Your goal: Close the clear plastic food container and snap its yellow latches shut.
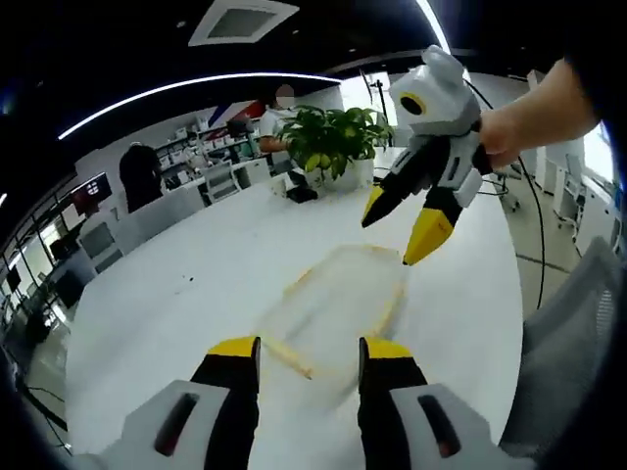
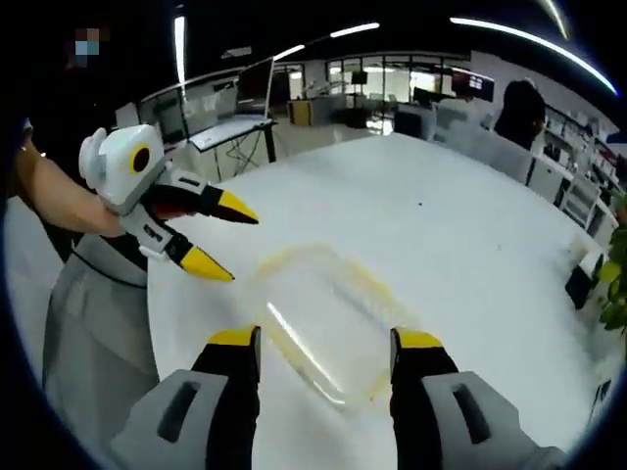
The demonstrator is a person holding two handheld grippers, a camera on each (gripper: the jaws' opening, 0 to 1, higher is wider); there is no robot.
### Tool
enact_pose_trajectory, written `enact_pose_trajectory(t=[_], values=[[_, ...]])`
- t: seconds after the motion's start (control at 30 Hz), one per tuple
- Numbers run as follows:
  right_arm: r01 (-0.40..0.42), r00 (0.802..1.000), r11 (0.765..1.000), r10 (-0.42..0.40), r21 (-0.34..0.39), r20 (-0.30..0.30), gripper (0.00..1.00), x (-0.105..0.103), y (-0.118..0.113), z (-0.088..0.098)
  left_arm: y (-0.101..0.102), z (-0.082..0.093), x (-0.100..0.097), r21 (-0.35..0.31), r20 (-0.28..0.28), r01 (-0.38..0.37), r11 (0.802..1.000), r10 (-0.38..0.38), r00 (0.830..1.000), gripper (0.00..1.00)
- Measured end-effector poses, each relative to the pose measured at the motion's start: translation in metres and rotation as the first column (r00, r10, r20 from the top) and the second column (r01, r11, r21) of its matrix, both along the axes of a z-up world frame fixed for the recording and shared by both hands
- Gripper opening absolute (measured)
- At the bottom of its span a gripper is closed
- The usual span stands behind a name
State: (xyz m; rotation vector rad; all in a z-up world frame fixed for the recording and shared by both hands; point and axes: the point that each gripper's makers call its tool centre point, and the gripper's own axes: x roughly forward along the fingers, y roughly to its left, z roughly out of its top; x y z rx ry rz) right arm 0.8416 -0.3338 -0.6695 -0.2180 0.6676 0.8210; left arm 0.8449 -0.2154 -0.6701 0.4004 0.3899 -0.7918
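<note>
Because the container is clear and lies flat on a glossy white table, its edges are hard to read, and a jaw could be brought down on the wrong spot. It rests near the table's edge, between the two grippers, and neither one touches it. The left gripper is held just short of the container's near side with its jaws apart and nothing between them. The right gripper is likewise held spread and empty above the container, and it is seen in the left gripper view as a white body with yellow tips hanging over the far corner.

If one side is pressed alone, the light box is likely to skid across the smooth tabletop or tip. A latch pushed before the lid is seated could spring back or bend. Whether the lid is fully down cannot be told from these views.

The container is shallow and rectangular with rounded corners, thin clear plastic trimmed in pale yellow along its rim. The jaws are black with hard yellow pads. A leafy potted plant is set well beyond, at the far side of the table.
</note>
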Motion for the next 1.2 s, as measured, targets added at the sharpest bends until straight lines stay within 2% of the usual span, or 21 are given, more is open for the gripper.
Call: enact_pose_trajectory(t=[0.33,0.5,0.57,0.63,0.73,0.93,1.2], values=[[0.113,0.992,0.993,-0.115,0.041,0.056,0.55,-0.001,-0.018,-0.006,0.004,-0.007,-0.002,-0.025,-0.002,-0.019,1.000,0.019,1.000,0.37],[0.138,0.988,0.989,-0.141,0.058,0.054,0.55,-0.007,-0.026,-0.021,0.002,-0.017,-0.003,-0.040,-0.017,-0.027,0.999,0.026,1.000,0.39],[0.127,0.991,0.992,-0.128,0.023,0.034,0.55,-0.011,-0.029,-0.036,0.002,-0.024,-0.003,-0.035,-0.020,-0.030,0.999,0.030,0.999,0.39],[0.123,0.992,0.992,-0.123,0.012,0.035,0.54,-0.012,-0.031,-0.042,0.002,-0.029,-0.002,-0.038,-0.026,-0.037,0.999,0.036,0.999,0.40],[0.129,0.991,0.992,-0.128,-0.003,0.029,0.54,-0.011,-0.033,-0.052,0.002,-0.045,0.001,-0.030,-0.064,-0.060,0.998,0.058,0.996,0.40],[0.112,0.993,0.993,-0.111,-0.030,0.032,0.51,-0.007,-0.031,-0.066,-0.002,-0.065,0.006,-0.040,-0.111,-0.082,0.996,0.077,0.991,0.40],[0.095,0.995,0.995,-0.095,-0.037,0.011,0.52,-0.002,-0.028,-0.084,-0.009,-0.083,0.007,-0.016,-0.130,-0.061,0.998,0.059,0.990,0.40]])
